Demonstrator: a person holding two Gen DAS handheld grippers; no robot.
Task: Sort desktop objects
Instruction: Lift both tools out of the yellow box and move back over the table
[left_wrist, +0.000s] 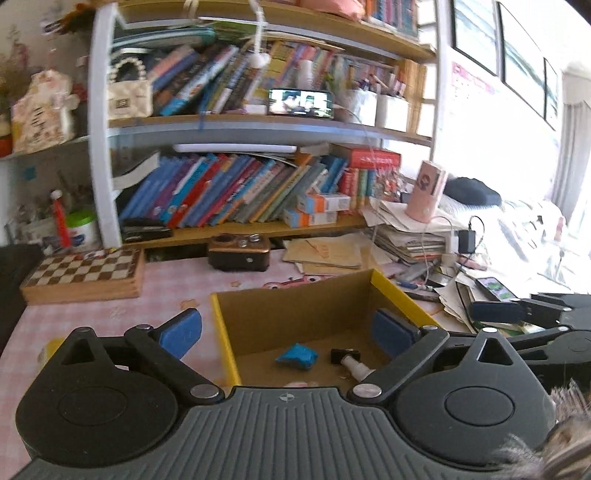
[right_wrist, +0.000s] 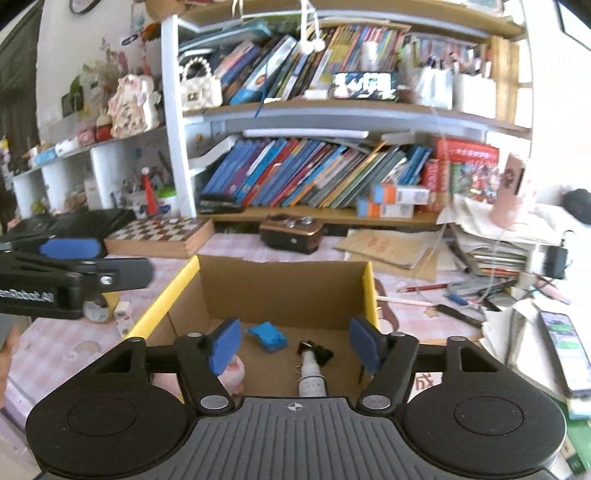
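Two empty grippers, left gripper (left_wrist: 286, 330) wide, right gripper (right_wrist: 295, 343) parted, tilted over cardboard box (right_wrist: 280, 284)

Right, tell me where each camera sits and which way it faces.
Left wrist: on the left tongs, looking forward and slightly down into the cardboard box toward the bookshelf; its own blue pads and the right tongs show.
Right wrist: on the right tongs, facing the same box and shelf; the left tongs show.
Shared: blue scrap, small bottle, chessboard.
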